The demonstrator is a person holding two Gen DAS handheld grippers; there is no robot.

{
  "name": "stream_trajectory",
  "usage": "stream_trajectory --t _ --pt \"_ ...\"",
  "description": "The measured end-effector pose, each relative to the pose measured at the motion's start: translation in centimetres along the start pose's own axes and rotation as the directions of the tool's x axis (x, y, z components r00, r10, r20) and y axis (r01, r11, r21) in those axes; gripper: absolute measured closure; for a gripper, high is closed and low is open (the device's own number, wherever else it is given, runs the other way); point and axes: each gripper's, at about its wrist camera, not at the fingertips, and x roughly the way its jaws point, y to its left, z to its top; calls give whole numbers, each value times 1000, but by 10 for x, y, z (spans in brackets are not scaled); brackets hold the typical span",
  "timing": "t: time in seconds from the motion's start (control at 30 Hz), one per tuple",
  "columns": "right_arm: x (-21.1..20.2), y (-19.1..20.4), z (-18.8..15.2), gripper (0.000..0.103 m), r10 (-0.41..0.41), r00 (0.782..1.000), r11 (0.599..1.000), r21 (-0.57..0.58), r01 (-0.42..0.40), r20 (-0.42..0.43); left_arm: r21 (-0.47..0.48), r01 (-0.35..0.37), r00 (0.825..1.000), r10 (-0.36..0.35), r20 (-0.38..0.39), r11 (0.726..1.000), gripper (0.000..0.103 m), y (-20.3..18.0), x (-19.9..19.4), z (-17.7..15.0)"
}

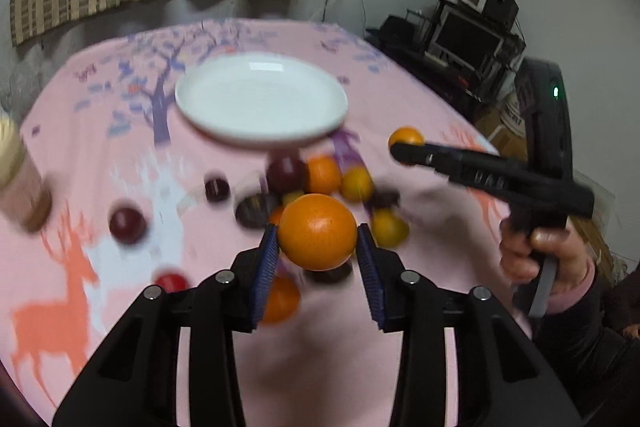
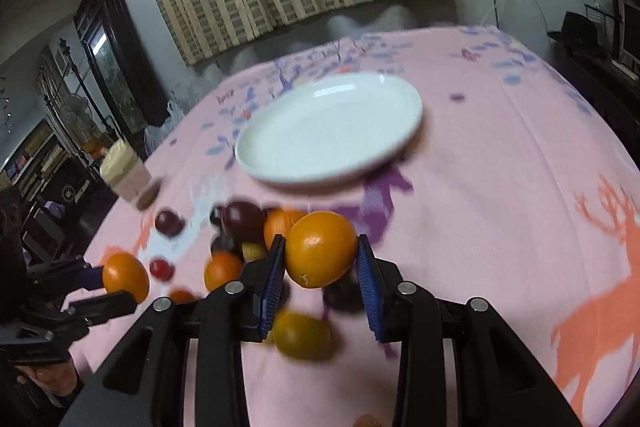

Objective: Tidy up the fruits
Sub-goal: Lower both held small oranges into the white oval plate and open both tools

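Note:
My left gripper [image 1: 318, 247] is shut on an orange [image 1: 317, 231] and holds it above the fruit pile. My right gripper [image 2: 320, 259] is shut on another orange [image 2: 321, 249], also lifted above the pile. Each gripper shows in the other's view: the right one [image 1: 404, 147] with its orange [image 1: 405, 136], the left one [image 2: 116, 279] with its orange [image 2: 125, 275]. A white plate [image 1: 260, 99], seen also in the right wrist view [image 2: 328, 127], sits empty beyond the fruits. Dark plums [image 1: 286, 173], small oranges [image 1: 322, 174] and yellow fruits [image 1: 388, 227] lie scattered on the pink tablecloth.
A jar with a cream lid [image 2: 126, 173] stands at the table's left edge, also in the left wrist view [image 1: 16, 179]. A red fruit [image 1: 171, 281] lies near my left gripper. Cabinets and a TV stand [image 1: 468, 39] surround the round table [image 2: 500, 167].

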Motion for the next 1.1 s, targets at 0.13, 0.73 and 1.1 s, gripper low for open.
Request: stream_trajectory --t 0.13,0.73,1.1 --pt "40 1 45 67 -76 997 996 -45 76 5 -6 -70 997 70 35 998 64 15 33 67" --pt "118 7 59 32 -179 979 976 -140 165 -93 -37 -253 959 245 -143 967 21 53 142 110" --pt "11 22 -12 30 10 1000 997 -71 -11 -15 -32 -217 973 219 77 976 5 78 1 25"
